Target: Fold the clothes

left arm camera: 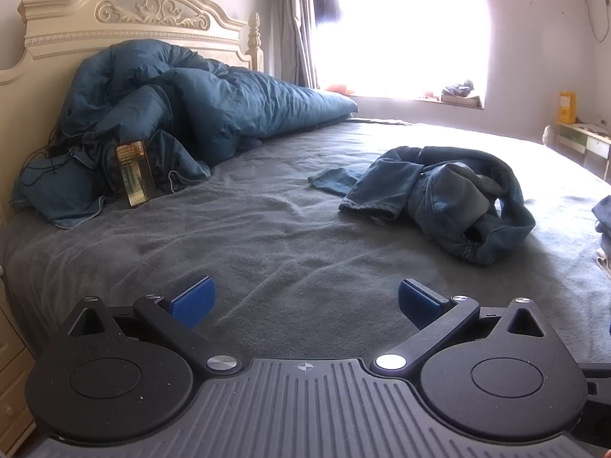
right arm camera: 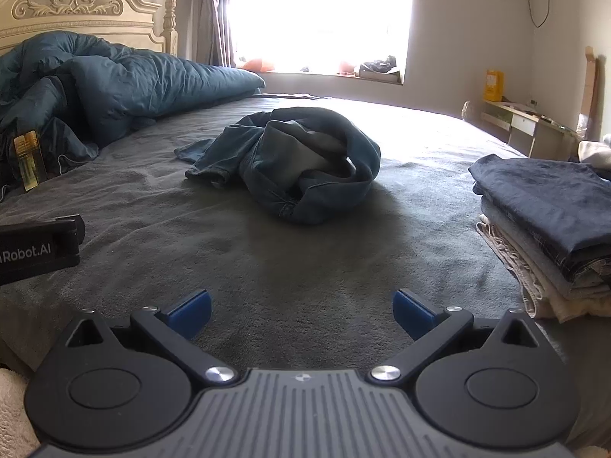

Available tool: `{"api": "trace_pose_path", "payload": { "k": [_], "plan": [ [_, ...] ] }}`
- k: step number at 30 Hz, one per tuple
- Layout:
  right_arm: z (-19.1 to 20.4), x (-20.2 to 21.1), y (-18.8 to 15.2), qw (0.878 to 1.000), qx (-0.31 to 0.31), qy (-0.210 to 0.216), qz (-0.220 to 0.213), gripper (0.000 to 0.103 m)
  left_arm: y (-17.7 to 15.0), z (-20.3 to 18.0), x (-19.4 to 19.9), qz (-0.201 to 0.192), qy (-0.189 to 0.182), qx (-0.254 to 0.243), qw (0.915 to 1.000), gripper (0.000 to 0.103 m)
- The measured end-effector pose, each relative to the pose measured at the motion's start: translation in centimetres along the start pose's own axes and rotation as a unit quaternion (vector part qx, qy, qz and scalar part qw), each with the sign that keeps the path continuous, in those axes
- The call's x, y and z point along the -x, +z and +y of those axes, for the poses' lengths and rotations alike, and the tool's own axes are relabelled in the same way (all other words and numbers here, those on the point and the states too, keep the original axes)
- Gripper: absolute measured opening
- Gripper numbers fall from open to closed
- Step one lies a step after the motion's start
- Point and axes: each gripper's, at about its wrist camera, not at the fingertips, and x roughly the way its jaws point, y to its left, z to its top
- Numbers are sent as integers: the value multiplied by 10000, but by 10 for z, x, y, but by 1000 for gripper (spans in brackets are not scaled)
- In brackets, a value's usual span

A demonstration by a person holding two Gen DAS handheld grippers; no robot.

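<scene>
A crumpled pair of blue jeans (left arm camera: 439, 198) lies on the grey bed sheet (left arm camera: 267, 236), ahead and to the right of my left gripper (left arm camera: 305, 299), which is open and empty above the sheet. In the right wrist view the jeans (right arm camera: 290, 160) lie straight ahead in the middle of the bed. My right gripper (right arm camera: 301, 311) is open and empty, well short of them. The left gripper's body (right arm camera: 38, 248) shows at the left edge of the right wrist view.
A stack of folded clothes (right arm camera: 550, 225) sits on the bed's right side. A bunched teal duvet (left arm camera: 172, 114) lies against the cream headboard (left arm camera: 126, 19), with a yellow-labelled box (left arm camera: 135, 173) leaning on it. A small desk (right arm camera: 523, 122) stands by the right wall.
</scene>
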Motion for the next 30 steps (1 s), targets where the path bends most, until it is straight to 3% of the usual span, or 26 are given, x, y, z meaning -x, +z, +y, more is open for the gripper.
{"api": "trace_pose_path", "payload": {
  "k": [30],
  "plan": [
    [-7,-8,3,9999,-103,-4,115,103,-7,-4,-10,114,152,-71,9998,103]
  ]
}}
